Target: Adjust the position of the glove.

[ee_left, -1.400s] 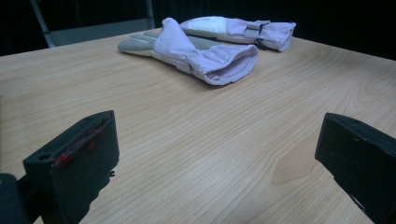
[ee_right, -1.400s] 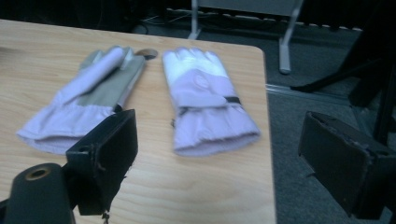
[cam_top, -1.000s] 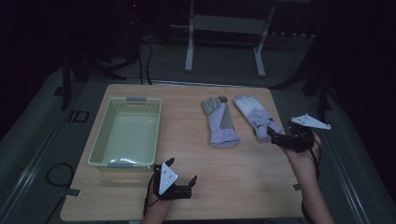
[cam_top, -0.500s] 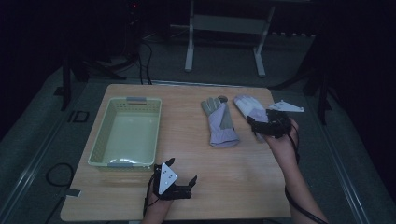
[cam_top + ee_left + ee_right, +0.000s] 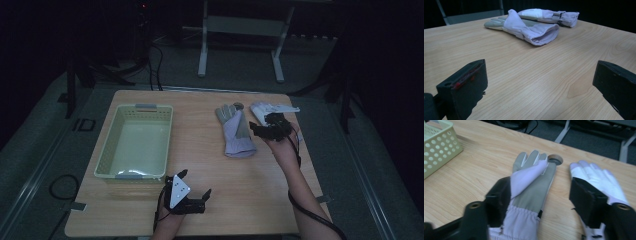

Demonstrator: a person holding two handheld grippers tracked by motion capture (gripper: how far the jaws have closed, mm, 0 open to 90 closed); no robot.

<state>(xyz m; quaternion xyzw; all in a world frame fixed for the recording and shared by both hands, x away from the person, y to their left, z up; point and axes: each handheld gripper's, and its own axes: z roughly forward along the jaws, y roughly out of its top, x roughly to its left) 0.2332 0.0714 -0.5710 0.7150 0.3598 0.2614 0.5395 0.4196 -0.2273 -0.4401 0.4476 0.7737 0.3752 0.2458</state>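
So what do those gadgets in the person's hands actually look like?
Both are black handheld tools. The left gripper carries a pale grey three-cornered plate on top, and its blocky black fingers show red marks inside. A black cable trails from the right gripper along the forearm.

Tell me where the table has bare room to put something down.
Bare wood lies between the basket and the left glove, and along the near edge between the left gripper and the right forearm. It is crowded at the far right, where the right gripper hovers over both gloves, the right glove beside it.
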